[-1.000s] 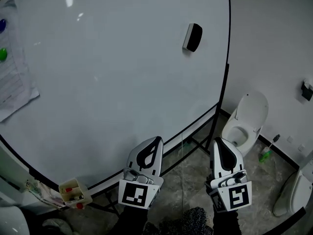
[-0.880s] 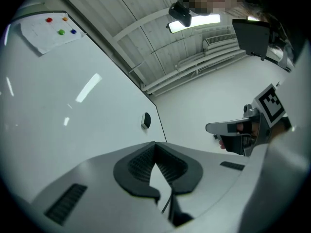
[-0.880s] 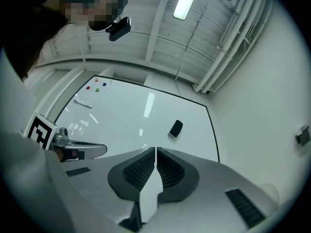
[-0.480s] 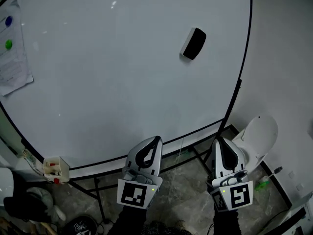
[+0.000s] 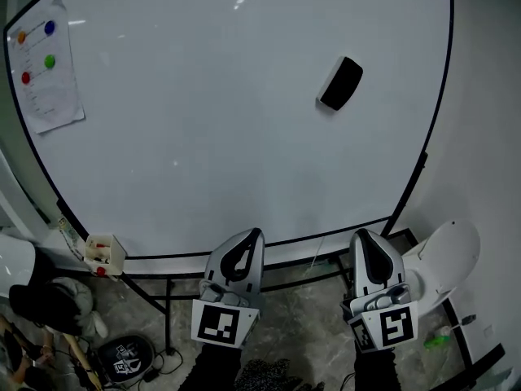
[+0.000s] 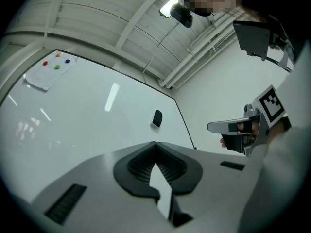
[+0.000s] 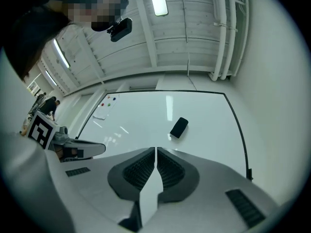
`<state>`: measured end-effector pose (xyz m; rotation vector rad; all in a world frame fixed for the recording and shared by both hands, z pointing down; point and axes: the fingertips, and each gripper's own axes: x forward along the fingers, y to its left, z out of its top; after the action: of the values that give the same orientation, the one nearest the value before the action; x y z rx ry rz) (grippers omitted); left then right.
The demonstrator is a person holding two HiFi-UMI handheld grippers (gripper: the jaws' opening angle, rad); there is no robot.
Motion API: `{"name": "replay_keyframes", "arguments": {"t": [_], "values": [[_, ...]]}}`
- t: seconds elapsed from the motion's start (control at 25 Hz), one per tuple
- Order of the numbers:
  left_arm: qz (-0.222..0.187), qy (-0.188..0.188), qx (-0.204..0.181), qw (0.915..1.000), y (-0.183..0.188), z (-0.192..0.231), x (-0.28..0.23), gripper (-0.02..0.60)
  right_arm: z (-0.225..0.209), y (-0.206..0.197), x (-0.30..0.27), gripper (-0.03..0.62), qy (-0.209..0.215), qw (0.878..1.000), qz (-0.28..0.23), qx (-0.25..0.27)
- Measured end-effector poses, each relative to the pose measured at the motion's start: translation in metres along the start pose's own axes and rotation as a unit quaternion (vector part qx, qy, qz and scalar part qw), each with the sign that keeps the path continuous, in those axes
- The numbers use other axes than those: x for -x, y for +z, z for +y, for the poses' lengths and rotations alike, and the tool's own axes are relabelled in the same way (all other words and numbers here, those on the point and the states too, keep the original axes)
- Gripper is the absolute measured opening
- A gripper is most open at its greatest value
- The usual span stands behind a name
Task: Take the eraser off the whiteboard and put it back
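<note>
– Shifted since the last look?
– Both tools moved left along the whiteboard [image 5: 203, 120] foot. Jaws of the left gripper [image 5: 252, 235] are closed and empty; the right gripper [image 5: 363, 236] likewise.
– And the eraser [image 5: 341, 83]?
– On the board, far right, well apart from both.

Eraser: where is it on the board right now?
In the head view the eraser sits at the upper right of the whiteboard, near its right edge, well above the right gripper.

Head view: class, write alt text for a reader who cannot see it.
A black eraser sticks to the upper right of a large whiteboard. At the bottom, the left gripper and right gripper are both shut and empty.
</note>
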<state>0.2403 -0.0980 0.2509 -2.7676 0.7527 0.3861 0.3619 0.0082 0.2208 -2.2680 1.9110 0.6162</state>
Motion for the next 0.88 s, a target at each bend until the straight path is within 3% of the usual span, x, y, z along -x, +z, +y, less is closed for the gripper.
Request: {"name": "replay_keyframes", "arguments": {"t": [0.16, 0.56, 0.72, 0.88], "values": [[-0.006, 0.016, 0.012, 0.9998, 0.0, 0.014, -0.004, 0.002, 0.008, -0.003, -0.019, 0.008, 0.017, 1.0, -0.008, -0.002], [-0.012, 0.006, 0.004, 0.9999, -0.006, 0.041, -0.028, 0.002, 0.016, -0.016, -0.06, 0.008, 0.015, 1.0, -0.004, 0.006], [-0.008, 0.002, 0.001, 1.0, -0.012, 0.036, -0.042, 0.002, 0.0, -0.027, -0.069, 0.009, 0.007, 1.0, 0.009, 0.02], [-0.006, 0.021, -0.003, 0.9998, -0.016, 0.038, -0.055, 0.002, -0.016, -0.037, -0.086, 0.009, 0.02, 1.0, 0.011, 0.012]]}}
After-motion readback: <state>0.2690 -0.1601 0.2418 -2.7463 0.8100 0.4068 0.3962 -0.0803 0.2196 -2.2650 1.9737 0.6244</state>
